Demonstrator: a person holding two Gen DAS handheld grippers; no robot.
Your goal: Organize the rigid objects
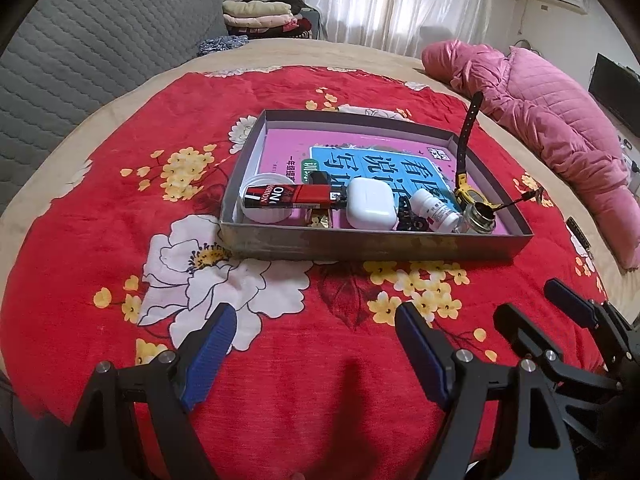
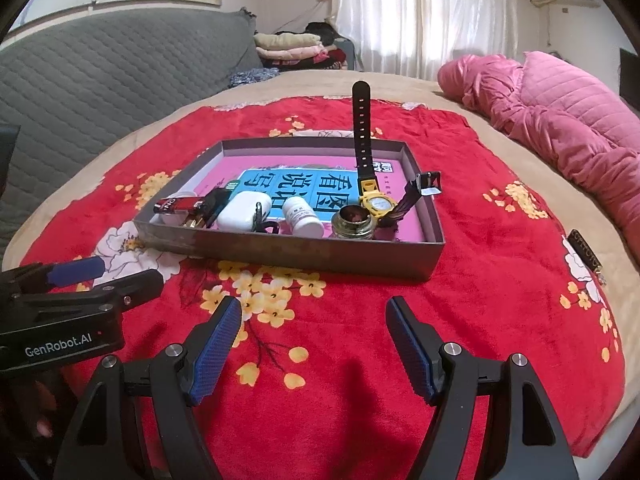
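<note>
A shallow grey box (image 1: 360,245) (image 2: 288,251) sits on a red flowered blanket. Lying inside on a pink and blue book (image 1: 384,164) (image 2: 304,184) are a red and black pack (image 1: 288,196) (image 2: 176,204), a white earbud case (image 1: 370,202) (image 2: 242,210), a white pill bottle (image 1: 434,208) (image 2: 302,220), a small glass jar (image 1: 478,218) (image 2: 354,222) and a yellow watch (image 1: 466,190) (image 2: 374,200) with its black strap standing up. My left gripper (image 1: 316,354) and right gripper (image 2: 314,350) hover open over the blanket in front of the box, holding nothing.
A pink quilted jacket (image 1: 552,120) (image 2: 560,108) lies at the right. A grey quilted headboard (image 1: 92,52) rises at the left, with folded clothes (image 1: 260,16) behind. A small dark tag (image 2: 586,254) lies at the blanket's right edge. My other gripper (image 1: 576,312) (image 2: 76,276) shows in each view.
</note>
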